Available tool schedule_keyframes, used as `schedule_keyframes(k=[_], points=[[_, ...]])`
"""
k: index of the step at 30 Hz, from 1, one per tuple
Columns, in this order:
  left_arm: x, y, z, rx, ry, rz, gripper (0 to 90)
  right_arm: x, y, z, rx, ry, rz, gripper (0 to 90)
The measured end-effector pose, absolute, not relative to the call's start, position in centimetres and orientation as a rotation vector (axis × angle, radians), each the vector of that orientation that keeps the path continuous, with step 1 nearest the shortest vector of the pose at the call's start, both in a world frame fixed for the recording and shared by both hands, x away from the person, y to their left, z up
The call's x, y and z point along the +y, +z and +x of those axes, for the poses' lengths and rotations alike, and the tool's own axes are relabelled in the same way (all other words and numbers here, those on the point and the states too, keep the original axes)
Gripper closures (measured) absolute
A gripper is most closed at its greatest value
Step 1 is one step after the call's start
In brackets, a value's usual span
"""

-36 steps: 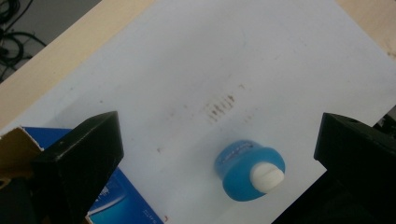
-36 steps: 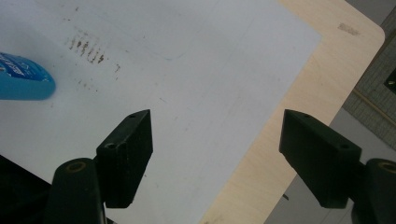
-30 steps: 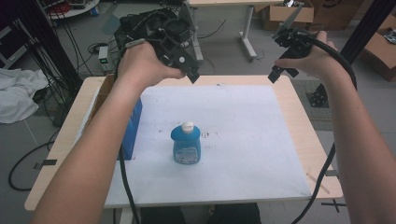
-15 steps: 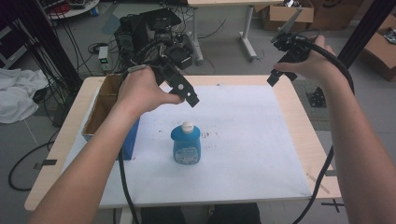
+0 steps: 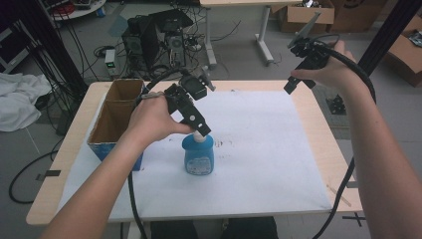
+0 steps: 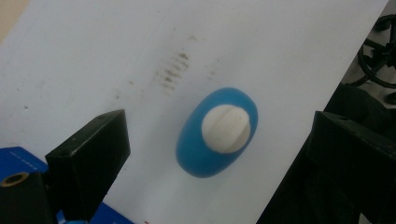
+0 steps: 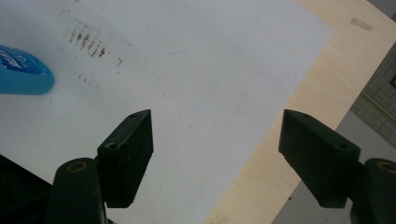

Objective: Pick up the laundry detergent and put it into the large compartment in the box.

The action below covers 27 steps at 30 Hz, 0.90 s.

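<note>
Left gripper [image 6: 219, 154] hangs right over the upright blue bottle [image 5: 199, 155], fingers spread either side of its white cap [image 6: 226, 129], while the right gripper [image 7: 217, 156] sits open, well off.

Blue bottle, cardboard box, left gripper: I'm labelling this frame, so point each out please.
blue bottle [image 5: 199, 157], high view, on its front label.
cardboard box [image 5: 113, 121], high view, on its inner wall.
left gripper [image 5: 200, 130], high view, at its fingertips above the bottle's white cap.

Fixed overhead view down onto table [image 5: 308, 164]; two claw-mounted cameras close above its white sheet [image 7: 187, 65], shared with overhead.
</note>
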<state>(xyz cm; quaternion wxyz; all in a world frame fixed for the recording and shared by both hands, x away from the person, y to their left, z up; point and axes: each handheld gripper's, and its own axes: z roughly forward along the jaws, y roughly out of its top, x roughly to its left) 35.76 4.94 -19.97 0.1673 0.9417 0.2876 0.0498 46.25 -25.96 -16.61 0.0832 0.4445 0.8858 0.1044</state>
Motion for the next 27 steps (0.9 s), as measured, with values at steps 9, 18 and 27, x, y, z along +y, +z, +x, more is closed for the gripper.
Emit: schedule_keyframes(k=[9,18,27], points=[[4.9,-21.6,35.4,0.776,0.151,2.719,6.0,-25.7,-16.8,46.2,2.651,0.308,1.317,26.6],[4.2,-23.3,35.0,0.678,0.178,2.777,4.4,-25.8,-17.1,46.1,2.655,0.312,1.315,26.9],[3.5,-25.0,34.9,0.616,0.188,2.845,4.2,-26.2,-17.6,46.1,2.658,0.318,1.319,27.2]])
